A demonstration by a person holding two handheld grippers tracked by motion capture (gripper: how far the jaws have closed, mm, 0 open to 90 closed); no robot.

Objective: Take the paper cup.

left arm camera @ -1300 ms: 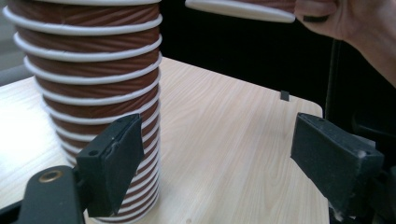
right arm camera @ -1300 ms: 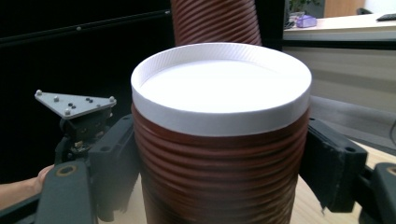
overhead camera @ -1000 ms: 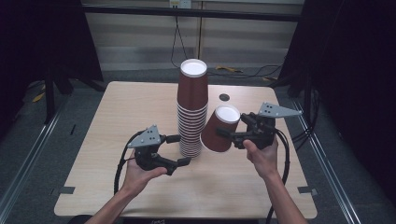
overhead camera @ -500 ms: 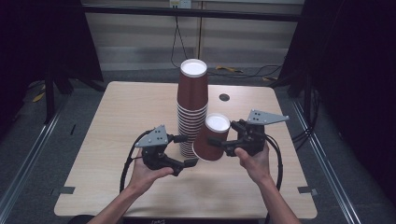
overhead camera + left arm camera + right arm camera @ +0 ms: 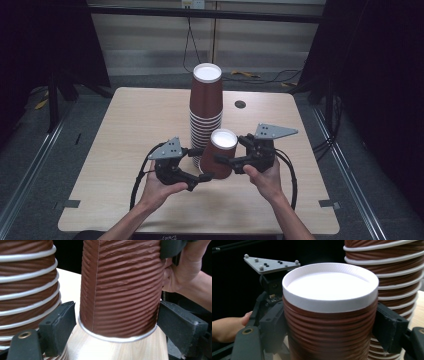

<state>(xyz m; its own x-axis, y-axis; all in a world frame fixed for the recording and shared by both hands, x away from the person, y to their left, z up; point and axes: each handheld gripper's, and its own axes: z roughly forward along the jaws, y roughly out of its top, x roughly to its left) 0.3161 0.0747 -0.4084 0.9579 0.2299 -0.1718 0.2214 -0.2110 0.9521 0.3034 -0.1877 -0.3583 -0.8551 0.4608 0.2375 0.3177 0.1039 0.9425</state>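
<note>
Brown cup (image 5: pixel 220 155) stands upturned, right gripper (image 5: pixel 231 160) clamping it; left gripper (image 5: pixel 199 164) spread, rim hidden behind.

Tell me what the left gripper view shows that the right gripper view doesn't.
Left gripper view: the single cup's rim resting mouth-down on the table, and the person's right hand beside it. Right gripper view: the cup's white base on top, and the left gripper's grey plate behind. Both: black jaws flanking that cup, the cup stack alongside.
</note>
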